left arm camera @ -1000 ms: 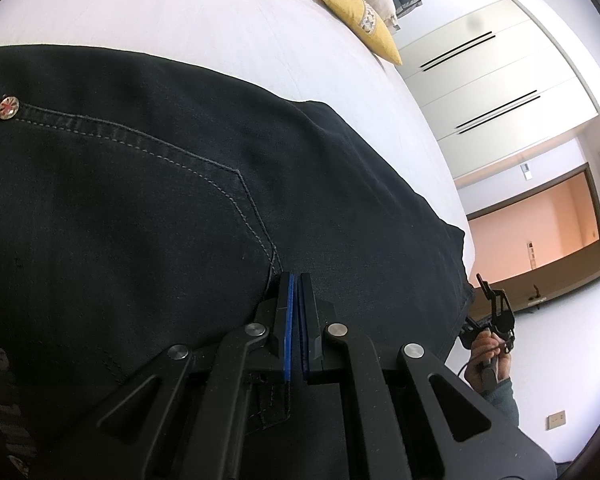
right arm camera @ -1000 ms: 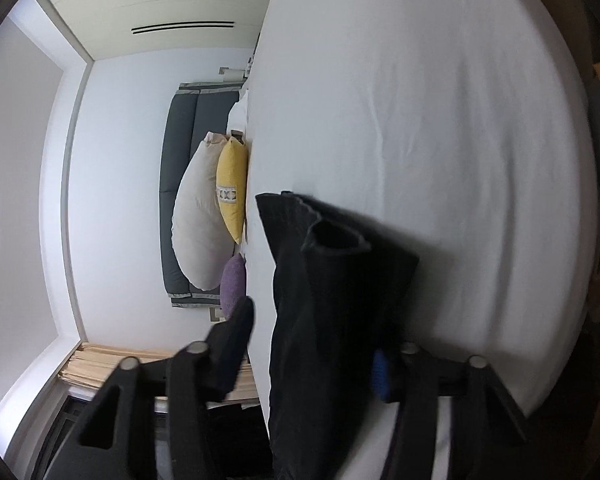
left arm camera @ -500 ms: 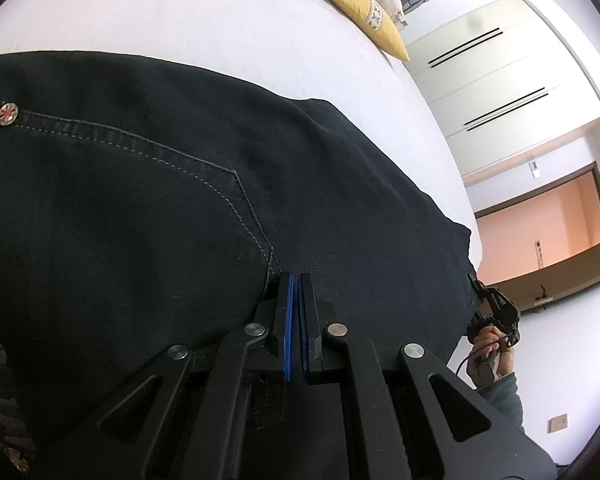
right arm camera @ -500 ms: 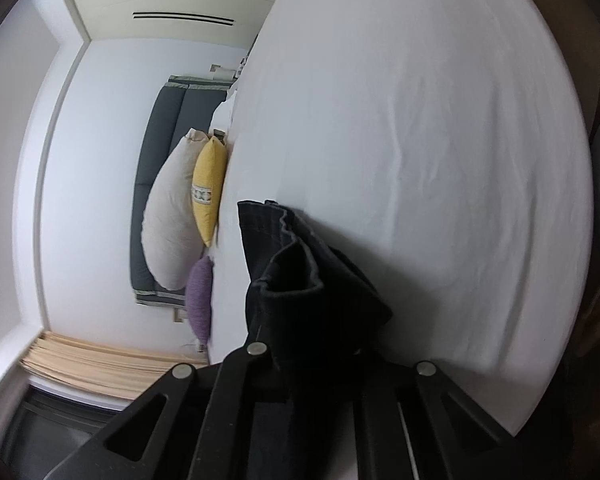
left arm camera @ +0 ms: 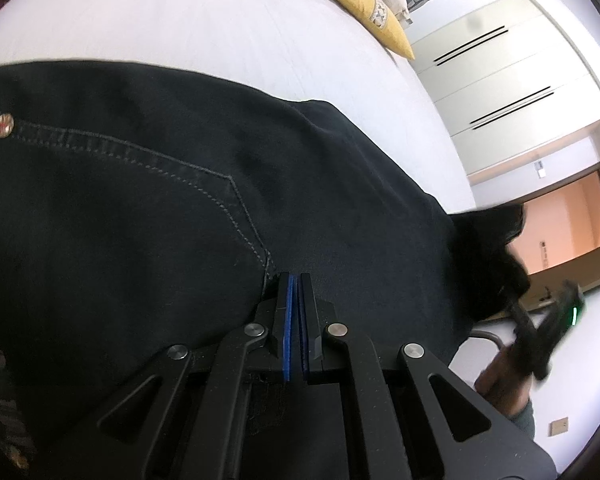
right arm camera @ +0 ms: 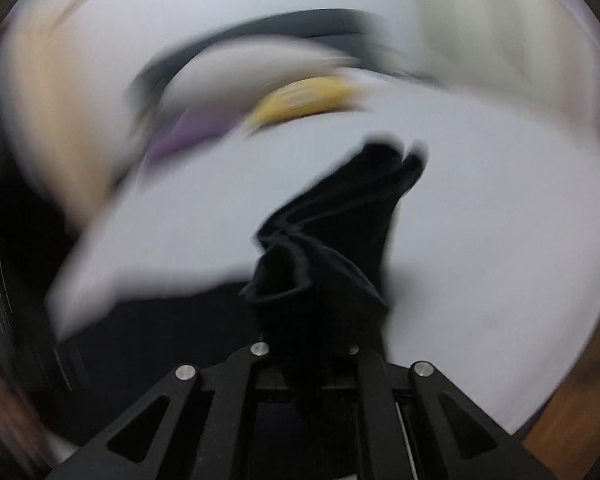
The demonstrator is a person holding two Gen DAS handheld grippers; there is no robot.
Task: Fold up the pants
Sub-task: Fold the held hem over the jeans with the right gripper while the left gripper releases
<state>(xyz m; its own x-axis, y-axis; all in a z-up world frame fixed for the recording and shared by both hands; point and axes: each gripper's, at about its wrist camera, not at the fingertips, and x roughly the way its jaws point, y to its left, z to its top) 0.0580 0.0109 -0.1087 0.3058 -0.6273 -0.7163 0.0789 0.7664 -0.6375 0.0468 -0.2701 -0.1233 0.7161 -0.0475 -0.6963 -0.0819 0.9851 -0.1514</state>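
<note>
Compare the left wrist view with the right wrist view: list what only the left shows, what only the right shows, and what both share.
Only the left wrist view: the left gripper shut on the pants near a pocket seam, a copper rivet, the white wardrobe, and the right gripper seen from outside, blurred.

Only the right wrist view: a bunched pant end rising from the right gripper's shut jaws, and a purple pillow. The frame is heavily motion-blurred.

Both: the black pants, the white bed and the yellow pillow.
</note>
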